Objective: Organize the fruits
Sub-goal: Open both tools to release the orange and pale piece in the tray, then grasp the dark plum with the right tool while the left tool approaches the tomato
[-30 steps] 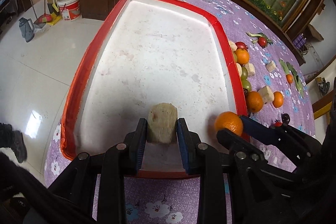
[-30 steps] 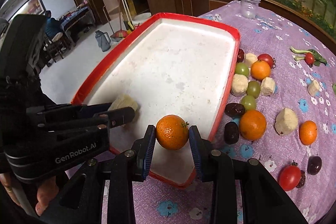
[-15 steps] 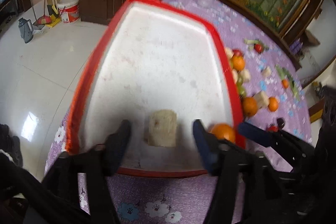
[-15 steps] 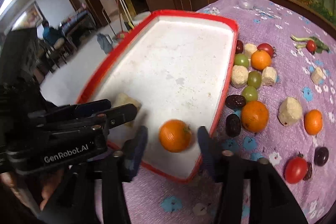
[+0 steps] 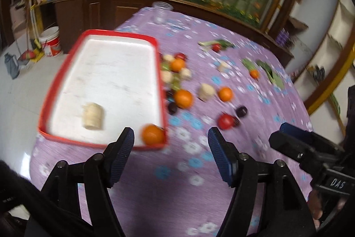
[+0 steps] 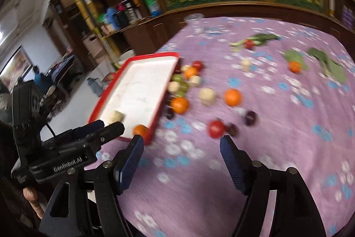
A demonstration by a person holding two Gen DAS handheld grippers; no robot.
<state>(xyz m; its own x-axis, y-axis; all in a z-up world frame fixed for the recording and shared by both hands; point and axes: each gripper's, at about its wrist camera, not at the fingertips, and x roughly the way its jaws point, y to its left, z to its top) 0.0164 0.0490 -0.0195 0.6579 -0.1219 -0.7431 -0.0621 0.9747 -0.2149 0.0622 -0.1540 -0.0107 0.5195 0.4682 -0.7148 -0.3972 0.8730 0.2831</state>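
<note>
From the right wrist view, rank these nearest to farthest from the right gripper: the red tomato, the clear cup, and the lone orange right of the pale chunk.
From the right gripper:
1. Red tomato, just ahead of the open jaws.
2. Lone orange, mid-table, beyond the tomato.
3. Clear cup, at the table's far edge.

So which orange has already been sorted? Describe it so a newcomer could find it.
Start at the red-rimmed white tray on the purple cloth. The orange lies in its near right corner, against the rim. It is the only orange inside the tray; its one tray-mate is a pale cut chunk.
</note>
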